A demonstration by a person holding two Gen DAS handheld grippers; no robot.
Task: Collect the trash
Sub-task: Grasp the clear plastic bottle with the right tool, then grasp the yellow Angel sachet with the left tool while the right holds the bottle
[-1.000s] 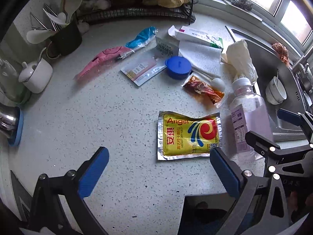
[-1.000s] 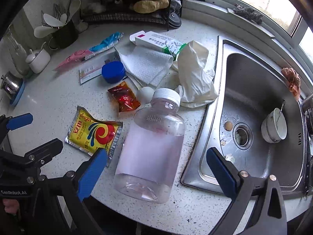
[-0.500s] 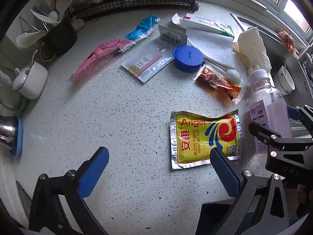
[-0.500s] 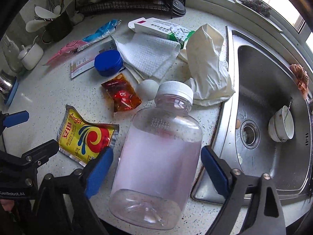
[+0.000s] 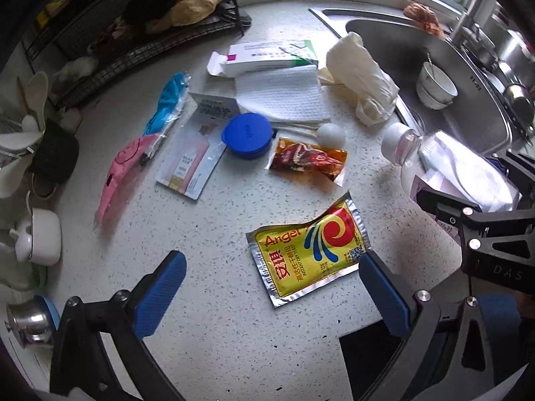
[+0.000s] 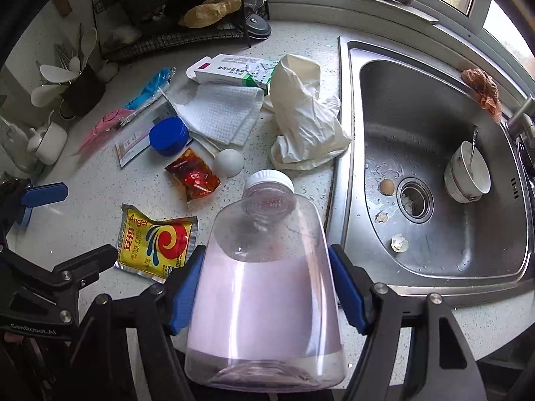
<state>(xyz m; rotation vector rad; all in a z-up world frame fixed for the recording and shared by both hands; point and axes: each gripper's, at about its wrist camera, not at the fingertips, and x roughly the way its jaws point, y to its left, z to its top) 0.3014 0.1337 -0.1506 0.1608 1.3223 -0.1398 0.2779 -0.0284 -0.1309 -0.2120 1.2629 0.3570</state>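
Observation:
A clear plastic bottle [image 6: 267, 267] with a white cap and a little pale liquid sits between the blue pads of my right gripper [image 6: 267, 287]. Its jaws are closing and both pads lie against the bottle's sides. In the left wrist view the bottle [image 5: 444, 163] is tilted beside the sink, cap pointing left. My left gripper [image 5: 269, 267] hangs open over the speckled counter. Its right fingertip is over the corner of a yellow yeast packet [image 5: 307, 250]. Nothing is between its pads. Beyond lie a red sauce sachet [image 5: 307, 160], a white ball [image 5: 331, 135] and a blue lid [image 5: 247, 135].
More litter lies further back: a white cloth [image 6: 224, 113], a crumpled glove [image 6: 301, 117], a medicine box [image 6: 234, 70], and pink [image 5: 117, 173] and blue wrappers [image 5: 169, 103]. The steel sink [image 6: 434, 240] on the right holds a bowl [image 6: 468, 173] and eggshell. A wire rack [image 6: 174, 36] stands behind.
My right gripper's jaws have narrowed from wide apart onto the bottle, which now stands tilted up between them. My left gripper has rolled and shifted, so the yeast packet looks turned.

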